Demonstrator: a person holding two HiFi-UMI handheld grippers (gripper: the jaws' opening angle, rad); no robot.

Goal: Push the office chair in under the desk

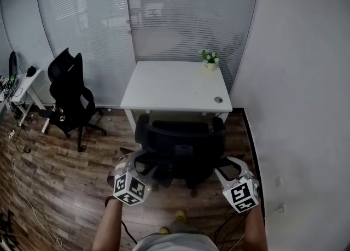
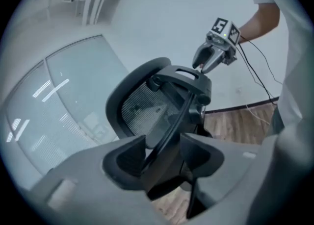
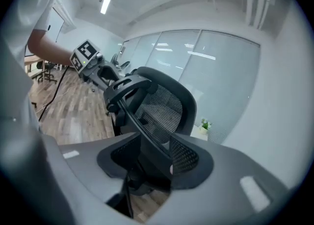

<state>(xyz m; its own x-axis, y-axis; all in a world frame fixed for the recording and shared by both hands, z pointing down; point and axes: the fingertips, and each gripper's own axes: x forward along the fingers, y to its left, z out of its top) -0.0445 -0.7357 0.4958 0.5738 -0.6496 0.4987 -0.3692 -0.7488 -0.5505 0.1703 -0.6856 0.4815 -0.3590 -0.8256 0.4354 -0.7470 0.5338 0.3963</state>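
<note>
The black mesh office chair stands in front of me with its seat under the front edge of the white desk. My left gripper is at the left side of the chair's back and my right gripper at its right side. In the left gripper view the back's thin rim runs between the wide-set jaws of my left gripper, with a light gap beside it. In the right gripper view the same rim passes between the jaws of my right gripper; whether they press on it is unclear.
A small potted plant and a round fitting are on the desk. A second black chair and a small white table stand at the left. A plain wall runs close along the right. Cables lie on the wooden floor.
</note>
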